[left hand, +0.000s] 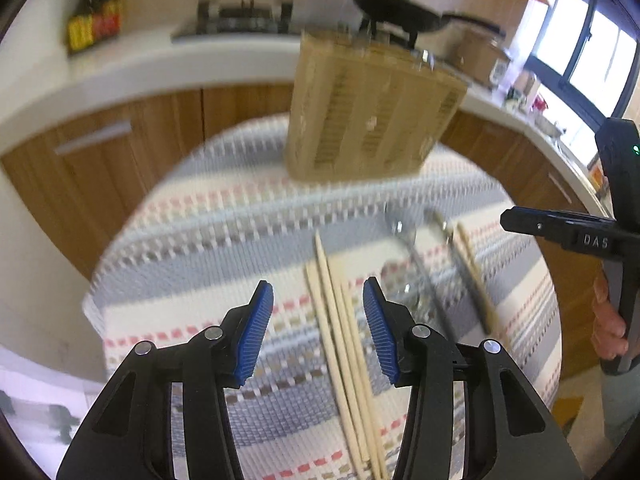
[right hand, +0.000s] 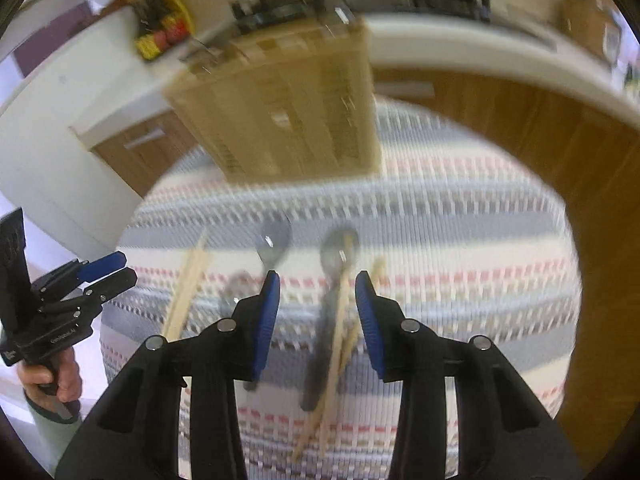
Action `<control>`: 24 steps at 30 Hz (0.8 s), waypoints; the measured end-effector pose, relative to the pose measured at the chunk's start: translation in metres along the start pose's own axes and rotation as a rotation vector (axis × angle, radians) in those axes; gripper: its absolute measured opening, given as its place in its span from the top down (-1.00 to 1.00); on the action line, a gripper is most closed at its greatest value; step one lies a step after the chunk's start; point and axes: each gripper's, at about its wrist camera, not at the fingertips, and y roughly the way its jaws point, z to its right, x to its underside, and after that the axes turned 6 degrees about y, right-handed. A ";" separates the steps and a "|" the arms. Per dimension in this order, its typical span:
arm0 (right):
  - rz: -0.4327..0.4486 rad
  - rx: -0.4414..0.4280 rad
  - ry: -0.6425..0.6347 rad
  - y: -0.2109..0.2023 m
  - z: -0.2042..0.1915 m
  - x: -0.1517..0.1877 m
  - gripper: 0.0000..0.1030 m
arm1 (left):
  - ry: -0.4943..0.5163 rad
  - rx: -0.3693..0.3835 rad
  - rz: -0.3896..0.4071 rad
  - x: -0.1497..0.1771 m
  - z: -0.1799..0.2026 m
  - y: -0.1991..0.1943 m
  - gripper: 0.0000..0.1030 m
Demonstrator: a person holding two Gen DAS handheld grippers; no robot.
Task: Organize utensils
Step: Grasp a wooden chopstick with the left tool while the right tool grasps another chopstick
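The left gripper point(left hand: 318, 320), black with blue pads, hangs with its fingers apart and nothing held, over pale wooden chopsticks point(left hand: 340, 344) in the lower centre. The right gripper point(right hand: 318, 316) is also apart and empty, above a grey metal spoon point(right hand: 326, 320) crossed by chopsticks. The slotted bamboo utensil holder point(left hand: 360, 116) stands in the upper centre, on the striped woven cloth point(left hand: 208, 236). I judge that picking is only starting; the next move needs a descent and closing on one piece.

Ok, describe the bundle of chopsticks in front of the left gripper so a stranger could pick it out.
Start at the striped woven tablecloth with the tall slatted wooden utensil holder at its far side. Nearer than the holder, between the open left gripper's blue pads, lies the bundle of pale wooden chopsticks. The steel spoons to its right are shiny metal.
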 end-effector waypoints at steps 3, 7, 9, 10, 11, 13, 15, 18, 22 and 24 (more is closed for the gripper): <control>-0.073 0.027 0.042 0.017 0.014 0.003 0.48 | -0.002 0.025 -0.060 0.003 -0.007 0.017 0.21; -0.169 0.001 0.098 0.041 0.028 0.008 0.67 | -0.010 0.044 -0.122 0.002 -0.017 0.036 0.37; -0.175 0.017 0.103 0.047 0.030 0.008 0.74 | -0.011 0.051 -0.131 0.002 -0.019 0.041 0.50; -0.174 0.024 0.103 0.049 0.030 0.008 0.74 | -0.012 0.052 -0.135 0.001 -0.020 0.044 0.51; -0.178 0.031 0.103 0.051 0.030 0.007 0.74 | -0.015 0.058 -0.139 0.001 -0.020 0.045 0.51; -0.192 0.046 0.107 0.057 0.030 0.007 0.74 | -0.020 0.066 -0.145 0.000 -0.021 0.047 0.51; -0.186 0.069 0.083 0.059 0.027 0.006 0.75 | -0.022 0.076 -0.152 -0.001 -0.023 0.049 0.51; -0.182 0.117 0.033 0.061 0.016 0.008 0.75 | -0.013 0.063 -0.172 -0.003 -0.018 0.051 0.51; -0.194 0.163 -0.014 0.070 0.000 0.008 0.75 | 0.036 0.012 -0.212 -0.008 -0.008 0.056 0.49; -0.203 0.182 -0.028 0.072 -0.004 0.008 0.75 | 0.077 -0.013 -0.234 -0.010 0.000 0.059 0.42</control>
